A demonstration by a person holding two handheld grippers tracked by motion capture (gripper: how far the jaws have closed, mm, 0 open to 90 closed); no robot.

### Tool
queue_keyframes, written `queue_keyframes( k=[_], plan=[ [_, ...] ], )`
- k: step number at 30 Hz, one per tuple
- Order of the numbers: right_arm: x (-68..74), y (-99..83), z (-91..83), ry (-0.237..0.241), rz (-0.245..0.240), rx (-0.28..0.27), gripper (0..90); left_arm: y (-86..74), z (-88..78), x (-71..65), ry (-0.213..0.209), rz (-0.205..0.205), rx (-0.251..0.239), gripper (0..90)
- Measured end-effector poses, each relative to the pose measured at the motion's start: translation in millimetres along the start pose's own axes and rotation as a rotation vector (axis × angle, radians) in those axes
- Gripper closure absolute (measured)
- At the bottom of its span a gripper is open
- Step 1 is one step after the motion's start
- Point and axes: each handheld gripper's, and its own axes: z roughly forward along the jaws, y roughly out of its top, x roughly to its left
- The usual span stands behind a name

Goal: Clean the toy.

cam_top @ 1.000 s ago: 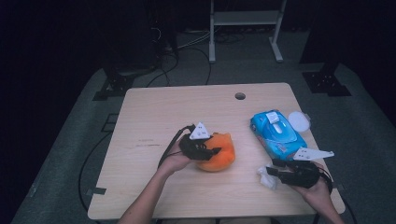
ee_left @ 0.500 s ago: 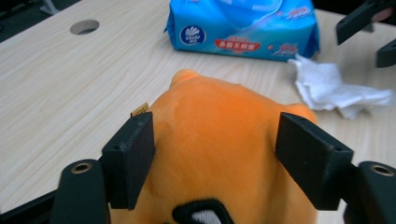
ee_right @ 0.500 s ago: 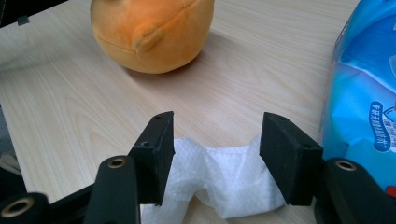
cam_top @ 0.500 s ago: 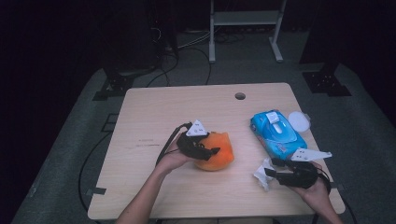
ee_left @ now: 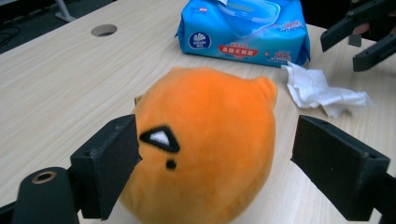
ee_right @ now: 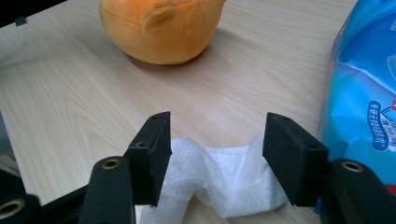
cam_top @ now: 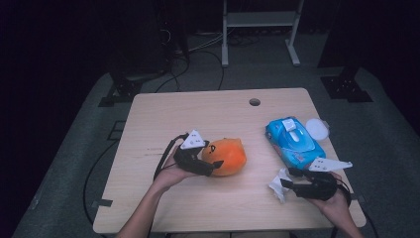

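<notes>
Both grippers gape: left gripper (ee_left: 215, 158) straddles the plush (ee_left: 205, 140), right gripper (ee_right: 215, 154) the wipe (ee_right: 224, 179). The limp wipe may slip free on closing.

Dim lab or recording studio, light wooden table (cam_top: 163, 114) on grey floor mat, black stand bases (cam_top: 121, 91) and cables (cam_top: 198, 47) upper left, white frame (cam_top: 260, 29) at top

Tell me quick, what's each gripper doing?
Left gripper: open, fingers either side of the plush.
Right gripper: open, around the wipe.
</notes>
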Motion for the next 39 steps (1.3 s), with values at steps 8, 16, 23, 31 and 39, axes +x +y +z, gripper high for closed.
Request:
queue_keyframes(
  k=[8, 16, 23, 31, 39],
  plan=[
    [0.6, -1.2, 0.7, -0.002, 0.009, 0.002, 39.5, -15.8, -12.6, -0.4, 0.004, -0.028, -0.011, 12.9],
    [-0.1, -2.2, -0.7, -0.005, 0.007, -0.001, 39.1, -31.1, -20.6, -5.7, -0.003, -0.061, -0.02, 11.4],
    [0.0, -3.4, -1.7, -0.009, 0.006, -0.001, 38.5, -44.5, -26.0, -7.5, 0.01, -0.061, -0.015, 10.7],
    [-1.6, -5.0, -3.5, -0.012, 0.016, -0.002, 38.0, -58.1, -36.6, -7.5, 0.034, -0.086, -0.019, 9.4],
    [-1.6, -6.0, -4.6, -0.01, 0.019, -0.007, 37.0, -75.8, -44.5, -13.6, 0.045, -0.122, -0.044, 8.9]
  ],
)
